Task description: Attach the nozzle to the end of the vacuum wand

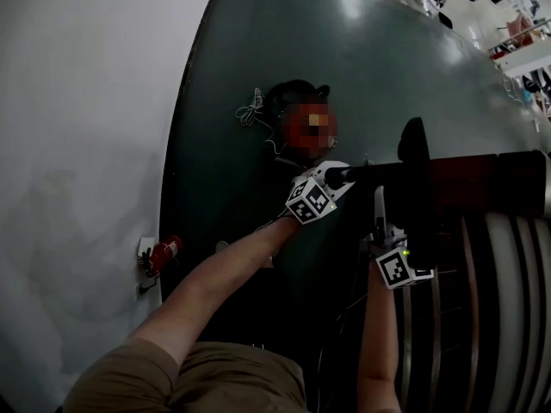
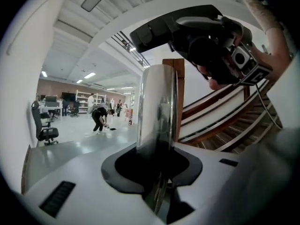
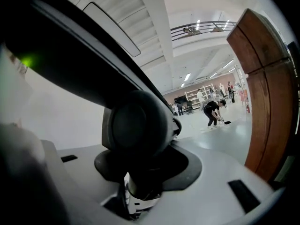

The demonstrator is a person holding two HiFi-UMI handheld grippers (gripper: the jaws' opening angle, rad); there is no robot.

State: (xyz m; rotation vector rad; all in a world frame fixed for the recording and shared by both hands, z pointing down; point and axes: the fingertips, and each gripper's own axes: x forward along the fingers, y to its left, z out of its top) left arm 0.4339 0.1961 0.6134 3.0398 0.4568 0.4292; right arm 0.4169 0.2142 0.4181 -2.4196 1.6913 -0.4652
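Note:
In the left gripper view a shiny metal vacuum wand (image 2: 157, 107) stands up between the jaws of my left gripper (image 2: 157, 175), which is shut on it. Above the wand's end hangs the black nozzle (image 2: 187, 29), with my right gripper's marker cube (image 2: 248, 67) beside it. The right gripper (image 3: 138, 184) is shut on the nozzle's round black neck (image 3: 136, 125); a green light (image 3: 26, 61) glows on the dark body. From the head view, both grippers are raised: the left gripper (image 1: 334, 179) and the right gripper (image 1: 380, 226) hold the nozzle (image 1: 415, 170) and wand close together.
Wooden stair treads and a curved rail (image 1: 482, 299) lie below at the right. A person in black (image 1: 297, 101) is on the dark floor (image 1: 362, 50) beneath. A white wall (image 1: 77, 101) with a red object (image 1: 164, 252) is at the left. Far off, someone bends over (image 2: 101, 117) near an office chair (image 2: 44, 128).

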